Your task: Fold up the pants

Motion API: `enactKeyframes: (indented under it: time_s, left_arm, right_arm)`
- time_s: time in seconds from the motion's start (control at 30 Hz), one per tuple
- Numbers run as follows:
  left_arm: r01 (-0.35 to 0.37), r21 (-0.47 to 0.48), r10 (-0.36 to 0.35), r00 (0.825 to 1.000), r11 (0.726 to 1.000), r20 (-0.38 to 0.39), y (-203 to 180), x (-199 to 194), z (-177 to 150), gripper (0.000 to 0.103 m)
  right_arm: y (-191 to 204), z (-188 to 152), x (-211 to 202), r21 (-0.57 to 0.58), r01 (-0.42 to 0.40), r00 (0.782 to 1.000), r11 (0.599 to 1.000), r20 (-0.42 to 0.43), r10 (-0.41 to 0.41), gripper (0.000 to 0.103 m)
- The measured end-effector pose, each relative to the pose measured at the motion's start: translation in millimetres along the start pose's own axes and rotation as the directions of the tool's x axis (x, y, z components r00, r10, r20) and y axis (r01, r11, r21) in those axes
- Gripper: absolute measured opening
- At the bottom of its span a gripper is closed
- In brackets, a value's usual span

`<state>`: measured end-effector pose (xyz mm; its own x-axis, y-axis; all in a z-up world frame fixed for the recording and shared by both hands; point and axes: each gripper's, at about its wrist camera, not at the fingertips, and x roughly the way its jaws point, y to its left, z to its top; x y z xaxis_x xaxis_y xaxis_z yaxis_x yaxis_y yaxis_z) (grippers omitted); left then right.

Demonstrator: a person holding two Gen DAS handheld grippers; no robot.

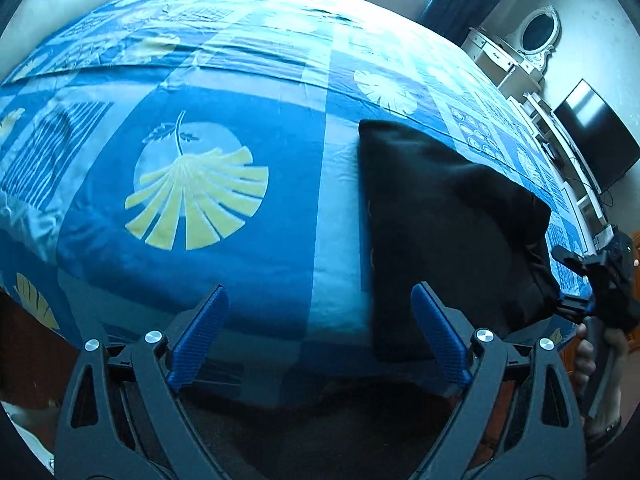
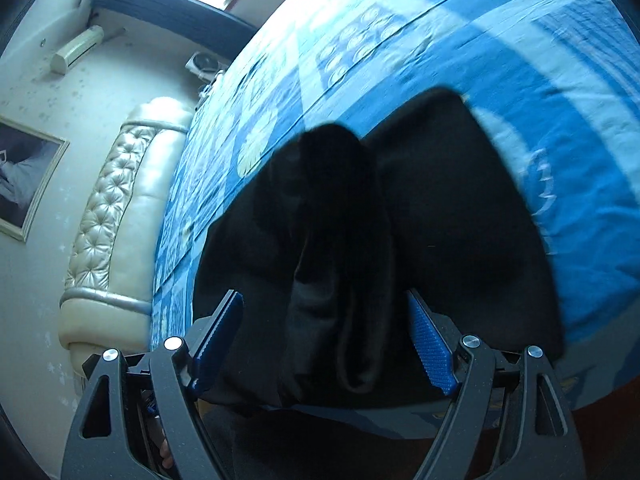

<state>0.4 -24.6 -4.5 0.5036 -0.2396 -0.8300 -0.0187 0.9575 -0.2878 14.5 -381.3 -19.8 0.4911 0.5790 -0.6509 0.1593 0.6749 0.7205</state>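
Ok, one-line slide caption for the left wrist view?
Open left gripper over the blue leaf-print bedspread, black pants lying folded to its right, right gripper at their far edge.

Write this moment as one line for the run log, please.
pants: black, folded, on bed | left hand-held gripper: open, empty, beside pants | right hand-held gripper: open, fold of pants between jaws

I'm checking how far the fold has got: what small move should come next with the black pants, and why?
Probably ease the right gripper back off the black pants. They already lie as a compact folded bundle near the edge of the blue patterned bedspread, and both grippers stand open, the left gripper over bare bedspread with nothing between its jaws. A raised fold of cloth sits between the right jaws, unpinched.
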Motion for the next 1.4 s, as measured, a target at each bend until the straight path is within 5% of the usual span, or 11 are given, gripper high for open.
enactKeyframes:
  time_s: [0.07, 0.1, 0.17, 0.27, 0.63, 0.93, 1.4]
  left_arm:
    - [0.01, 0.005, -0.01, 1.0, 1.0, -0.008, -1, 1, -3, 0.092]
    - [0.014, 0.008, -0.014, 1.0, 1.0, -0.01, -1, 2, -5, 0.092]
    - [0.022, 0.012, -0.022, 1.0, 1.0, -0.015, -2, 3, -6, 0.092]
    - [0.036, 0.016, -0.036, 0.999, 0.999, -0.023, -6, 4, -9, 0.092]
    - [0.044, 0.045, -0.043, 0.999, 0.998, -0.023, -24, 5, -8, 0.092]
    - [0.037, 0.084, -0.032, 0.998, 0.996, -0.054, -41, 18, -12, 0.092]
    - [0.032, 0.1, -0.025, 0.997, 0.994, -0.069, -44, 26, -11, 0.092]
  right_arm:
    - [6, -1, 5, -0.032, 0.013, 1.0, 0.999, -0.004, -0.013, 0.068]
    - [9, -1, 8, -0.047, 0.022, 1.0, 0.999, -0.014, -0.023, 0.045]
    - [10, -1, 13, -0.043, 0.037, 0.999, 0.998, -0.024, -0.038, 0.024]
    - [12, -3, 8, -0.041, 0.039, 0.999, 0.998, 0.007, -0.039, 0.015]
    - [39, 11, -61, -0.149, 0.072, 0.983, 0.986, 0.178, -0.045, 0.013]
    - [-16, 11, -48, -0.036, 0.1, 0.986, 0.994, 0.138, -0.094, 0.013]
    - [-50, 12, -32, 0.055, 0.011, 0.994, 0.998, 0.107, -0.017, 0.013]
